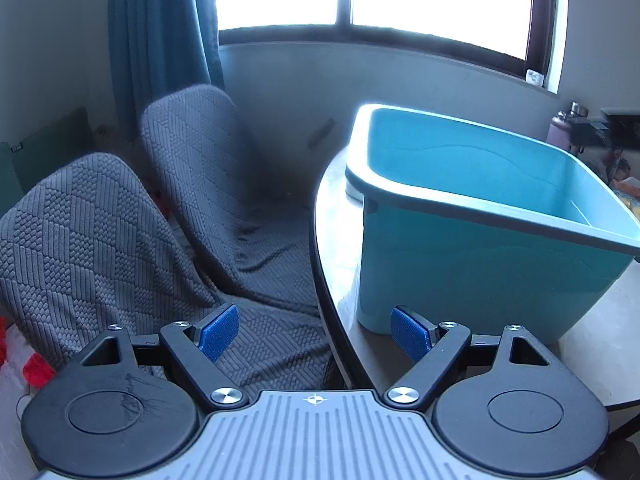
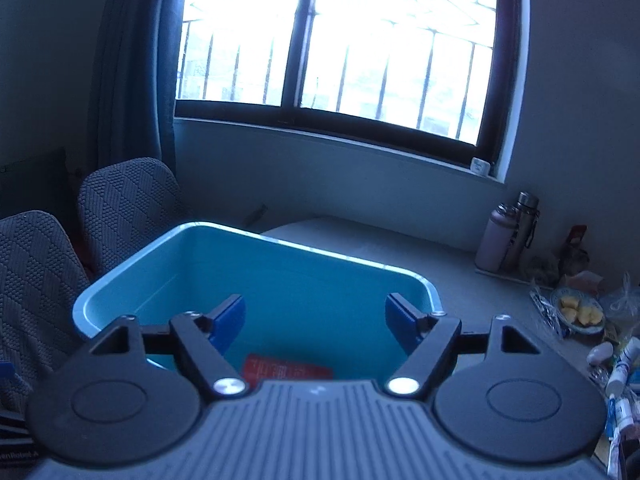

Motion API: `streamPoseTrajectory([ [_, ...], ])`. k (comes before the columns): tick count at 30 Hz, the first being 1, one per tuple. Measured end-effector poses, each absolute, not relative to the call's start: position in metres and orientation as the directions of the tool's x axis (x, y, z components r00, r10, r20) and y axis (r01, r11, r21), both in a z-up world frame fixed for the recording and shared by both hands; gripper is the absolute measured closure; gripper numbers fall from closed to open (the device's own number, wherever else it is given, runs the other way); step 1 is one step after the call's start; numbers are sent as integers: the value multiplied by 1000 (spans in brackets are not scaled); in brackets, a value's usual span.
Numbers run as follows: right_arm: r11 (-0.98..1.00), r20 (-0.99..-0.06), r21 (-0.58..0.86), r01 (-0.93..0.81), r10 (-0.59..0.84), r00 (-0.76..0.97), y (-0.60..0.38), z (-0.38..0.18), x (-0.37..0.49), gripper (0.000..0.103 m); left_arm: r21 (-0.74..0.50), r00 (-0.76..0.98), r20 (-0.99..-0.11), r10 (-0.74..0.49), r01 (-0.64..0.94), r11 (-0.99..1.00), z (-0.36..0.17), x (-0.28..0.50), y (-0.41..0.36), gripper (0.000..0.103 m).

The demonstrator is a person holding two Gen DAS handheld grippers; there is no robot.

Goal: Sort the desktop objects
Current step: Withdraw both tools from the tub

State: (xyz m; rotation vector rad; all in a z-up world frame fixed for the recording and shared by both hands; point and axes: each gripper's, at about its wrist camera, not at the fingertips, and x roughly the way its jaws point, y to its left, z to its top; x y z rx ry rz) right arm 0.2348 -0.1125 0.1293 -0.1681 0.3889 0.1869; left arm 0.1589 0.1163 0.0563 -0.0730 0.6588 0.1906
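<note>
Teal bin [image 2: 280, 280] fills mid-frame under the right gripper [image 2: 316, 320], spread wide, red packet [image 2: 288, 370] inside. Left gripper [image 1: 316, 334] also wide, holding nothing, bottom center.

Window [image 2: 332, 40] blown out, backlighting both views; interior dim, blue-cast; right-wrist view soft; fisheye bends edges.

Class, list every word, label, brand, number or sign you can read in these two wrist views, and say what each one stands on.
"enRobot A": cut-off white letters on a dark item at the right wrist view's bottom left edge.
Red packet inside the blue bin: pale print, too blurred to read.
Tubes at the table's right edge: print too small.
Left wrist view: no readable text.
</note>
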Motion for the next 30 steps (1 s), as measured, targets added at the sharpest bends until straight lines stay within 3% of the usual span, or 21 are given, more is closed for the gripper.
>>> streamPoseTrajectory([
  [14, 998, -496, -16, -63, 47, 867, -176, 116, 214, 22, -12, 717, -685, 131, -191, 982, 62, 173, 122, 18],
  [30, 988, -588, 76, -138, 156, 794, -211, 126, 239, 13, 49, 720, -665, 199, -223, 974, 122, 201, 79, 18],
])
